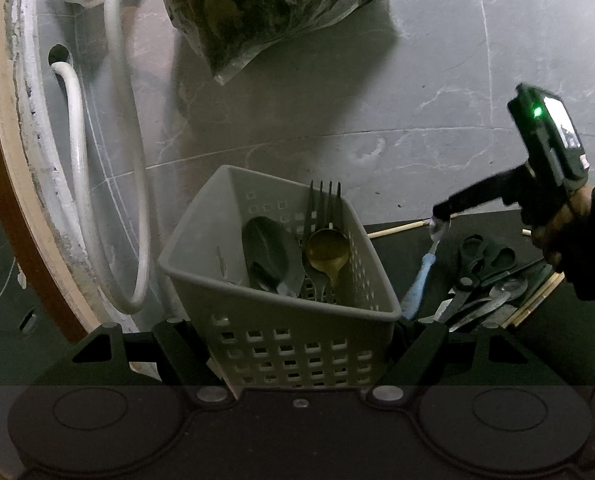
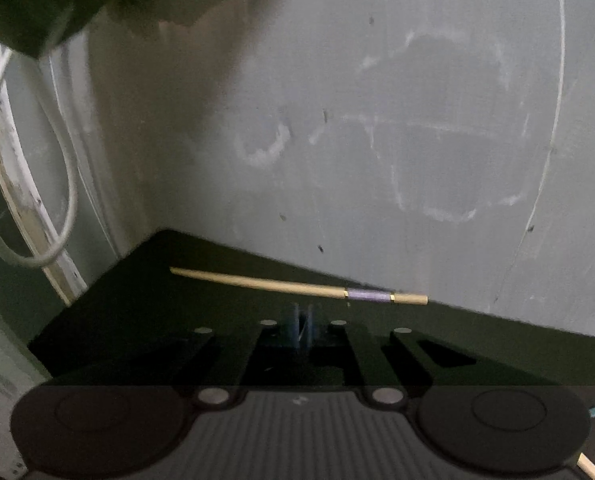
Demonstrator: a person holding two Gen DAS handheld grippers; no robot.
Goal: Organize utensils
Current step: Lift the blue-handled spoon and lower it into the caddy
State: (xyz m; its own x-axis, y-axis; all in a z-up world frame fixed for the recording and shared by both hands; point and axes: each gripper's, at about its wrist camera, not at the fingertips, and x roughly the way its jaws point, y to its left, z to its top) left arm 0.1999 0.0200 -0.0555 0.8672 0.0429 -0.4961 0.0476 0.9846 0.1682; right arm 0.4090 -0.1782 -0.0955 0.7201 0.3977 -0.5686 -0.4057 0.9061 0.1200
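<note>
My left gripper point(image 1: 297, 354) is shut on a grey perforated utensil basket point(image 1: 233, 196), one finger on each side of its near wall. In the basket stand a dark spoon point(image 1: 271, 250), a dark fork point(image 1: 324, 204) and a gold spoon point(image 1: 327, 250). My right gripper point(image 1: 441, 214) is shut on the metal end of a blue-handled utensil point(image 1: 417, 284), which hangs down over the black mat point(image 1: 401, 244). In the right wrist view that gripper point(image 2: 301, 332) pinches the blue utensil point(image 2: 297, 326). A wooden chopstick with a purple band point(image 2: 297, 286) lies on the mat ahead.
Black scissors point(image 1: 483, 260), a metal spoon point(image 1: 501, 292) and more chopsticks point(image 1: 537, 296) lie on the mat at the right. A plastic bag point(image 1: 265, 8) lies on the grey marble floor. White hoses point(image 1: 77, 152) run along the left wall.
</note>
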